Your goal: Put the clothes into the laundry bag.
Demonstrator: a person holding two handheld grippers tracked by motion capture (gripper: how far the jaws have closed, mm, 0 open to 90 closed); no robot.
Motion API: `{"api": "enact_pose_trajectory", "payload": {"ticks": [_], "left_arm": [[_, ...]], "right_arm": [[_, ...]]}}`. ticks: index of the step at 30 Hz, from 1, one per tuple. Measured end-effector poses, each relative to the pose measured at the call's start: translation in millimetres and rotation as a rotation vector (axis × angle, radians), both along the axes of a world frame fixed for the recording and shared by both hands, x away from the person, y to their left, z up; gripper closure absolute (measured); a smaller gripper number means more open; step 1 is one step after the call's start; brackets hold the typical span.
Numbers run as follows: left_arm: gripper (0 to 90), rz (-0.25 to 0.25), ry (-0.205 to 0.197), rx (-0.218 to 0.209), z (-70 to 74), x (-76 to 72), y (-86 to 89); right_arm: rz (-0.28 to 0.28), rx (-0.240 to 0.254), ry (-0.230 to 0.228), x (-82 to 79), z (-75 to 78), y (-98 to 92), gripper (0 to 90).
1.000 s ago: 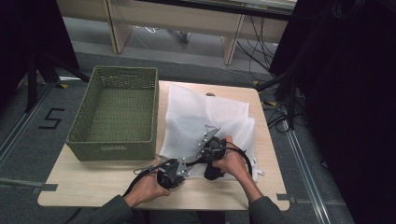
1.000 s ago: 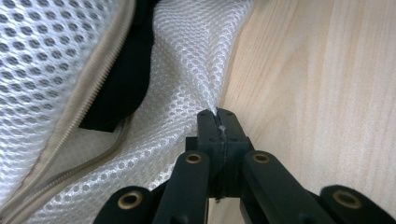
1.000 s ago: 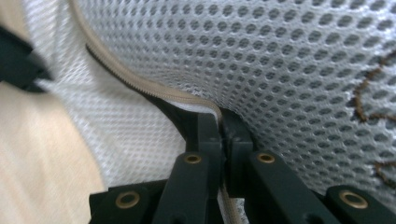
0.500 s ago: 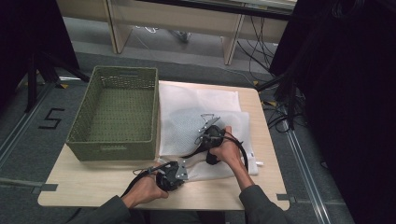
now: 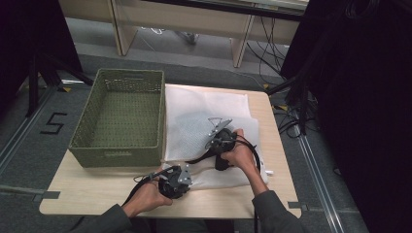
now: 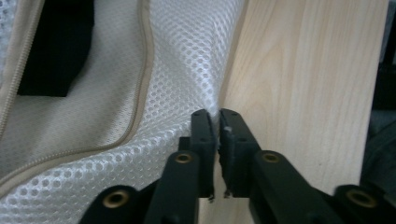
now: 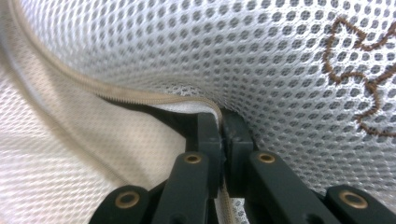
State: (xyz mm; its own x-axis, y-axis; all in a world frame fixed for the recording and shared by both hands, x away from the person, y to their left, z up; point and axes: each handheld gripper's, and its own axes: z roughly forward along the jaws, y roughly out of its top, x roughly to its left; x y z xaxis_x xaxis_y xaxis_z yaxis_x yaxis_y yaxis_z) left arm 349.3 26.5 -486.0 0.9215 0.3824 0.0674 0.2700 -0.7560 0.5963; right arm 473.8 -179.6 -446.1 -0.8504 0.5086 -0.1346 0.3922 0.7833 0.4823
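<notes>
A white mesh bag lies spread on the wooden table, right of a green wicker basket. At the bag's near edge, my left gripper pinches a thin fold of mesh between its tips. Its jaws have just been opening slightly, with the fold still between them. Farther up the bag, my right gripper is shut on the beige zipper edge, and its tips lift the mesh off the layer below.
The basket stands empty at the table's left. Bare wood runs along the bag's edge beside the left gripper. A brown embroidered mark sits on the mesh. Black cables trail from both grippers across the bag.
My right gripper has moved away from the person, across the bag, with the zipper edge in it. The left gripper has stayed at the near edge.
</notes>
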Motion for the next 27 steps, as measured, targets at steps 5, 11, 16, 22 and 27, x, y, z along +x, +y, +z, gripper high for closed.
{"api": "enact_pose_trajectory", "payload": {"ticks": [5,11,16,22,27], "left_arm": [[72.0,0.038,-0.002,-0.077,13.2,0.8,-1.7],[62.7,0.103,-0.025,-0.119,16.2,9.2,-7.5],[57.0,0.207,-0.028,-0.148,11.4,19.8,-9.1],[50.4,0.251,-0.031,-0.183,6.2,29.3,-26.2],[47.9,0.248,-0.01,-0.247,3.1,34.3,-48.2]], "right_arm": [[0.02,0.016,-0.003,-6.3,9.7,-3.8,88.8],[0.045,0.03,-0.016,-10.3,20.9,-4.2,88.8],[0.054,0.055,-0.024,-15.3,32.8,-5.9,88.8],[0.088,0.077,-0.052,-21.5,49.9,-9.4,88.8],[0.08,0.097,-0.051,-24.5,59.4,-13.4,88.8]]}}
